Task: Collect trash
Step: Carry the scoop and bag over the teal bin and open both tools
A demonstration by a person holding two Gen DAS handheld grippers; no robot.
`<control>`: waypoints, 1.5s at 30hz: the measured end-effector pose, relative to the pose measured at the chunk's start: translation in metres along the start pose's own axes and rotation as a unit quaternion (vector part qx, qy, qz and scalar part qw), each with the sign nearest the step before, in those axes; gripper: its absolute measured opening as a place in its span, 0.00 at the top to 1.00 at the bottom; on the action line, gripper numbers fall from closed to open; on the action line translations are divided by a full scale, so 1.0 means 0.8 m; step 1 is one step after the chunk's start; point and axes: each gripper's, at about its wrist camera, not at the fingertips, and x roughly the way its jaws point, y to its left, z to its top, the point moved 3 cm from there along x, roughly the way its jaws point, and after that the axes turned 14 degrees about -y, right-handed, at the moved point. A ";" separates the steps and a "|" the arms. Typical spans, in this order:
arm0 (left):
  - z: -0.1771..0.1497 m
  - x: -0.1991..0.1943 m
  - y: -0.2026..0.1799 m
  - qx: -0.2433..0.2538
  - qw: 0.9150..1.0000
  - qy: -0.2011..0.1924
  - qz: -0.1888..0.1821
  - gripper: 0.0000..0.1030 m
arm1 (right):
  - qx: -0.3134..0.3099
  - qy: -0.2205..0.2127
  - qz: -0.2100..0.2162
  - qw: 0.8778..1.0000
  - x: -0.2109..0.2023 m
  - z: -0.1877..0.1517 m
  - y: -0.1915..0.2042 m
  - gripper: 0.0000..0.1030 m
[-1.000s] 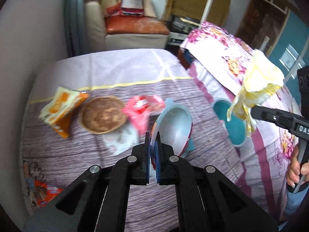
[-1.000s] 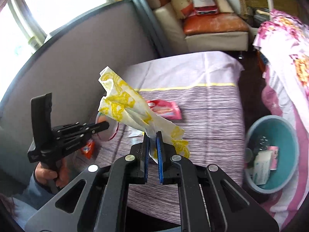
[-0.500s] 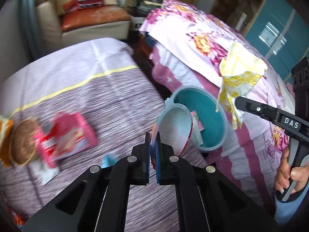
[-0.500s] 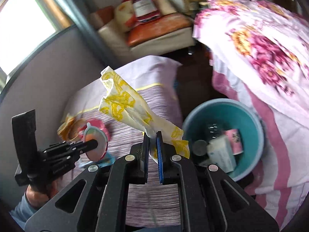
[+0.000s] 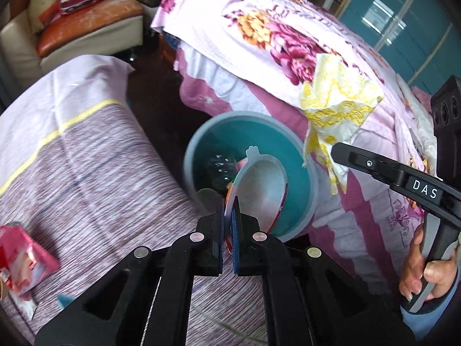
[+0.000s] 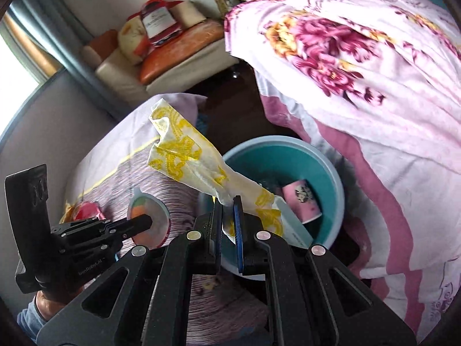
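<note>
Your left tongs (image 5: 228, 216) are clamped tight on the edge of a round peel-off lid (image 5: 260, 184). The lid stands up on its edge, in front of the open teal bin (image 5: 312, 178). In the right wrist view the lid (image 6: 149, 219) shows its orange and green printed side, just beside the bin (image 6: 337, 190).

Your right tongs (image 6: 229, 216) are pinched on a crumpled white and yellow wrapper (image 6: 184, 155). The wrapper sticks up and to the left, and the bin sits right behind it. From the left side, the wrapper (image 5: 337, 106) hangs near the bin's far rim.

Inside the bin you can see a pink cup (image 6: 301, 201) on its side and some clear plastic (image 5: 219, 164).

The bin sits on the floor between the worktop (image 5: 86, 178) and the bed (image 5: 259, 28). A pink packet (image 5: 23, 262) lies on the worktop, well apart from the bin.
</note>
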 end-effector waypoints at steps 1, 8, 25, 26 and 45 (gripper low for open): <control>0.000 0.004 -0.002 0.001 1.000 0.003 -0.001 0.95 | 0.002 0.001 -0.001 1.000 0.001 0.000 -0.003 0.93; -0.001 0.030 -0.009 0.001 1.000 0.020 -0.008 0.95 | 0.014 0.006 -0.012 1.000 0.013 0.001 -0.020 0.93; 0.001 0.054 0.006 -0.019 0.999 0.032 -0.001 0.49 | 0.024 0.028 -0.030 0.999 0.037 -0.004 -0.030 0.93; 0.001 0.050 0.008 -0.020 1.000 0.024 0.003 0.40 | 0.023 0.029 -0.031 0.999 0.038 -0.004 -0.029 0.93; -0.009 -0.021 0.061 -0.075 0.997 -0.015 0.008 0.13 | 0.009 0.033 -0.051 0.998 0.037 -0.004 0.002 0.31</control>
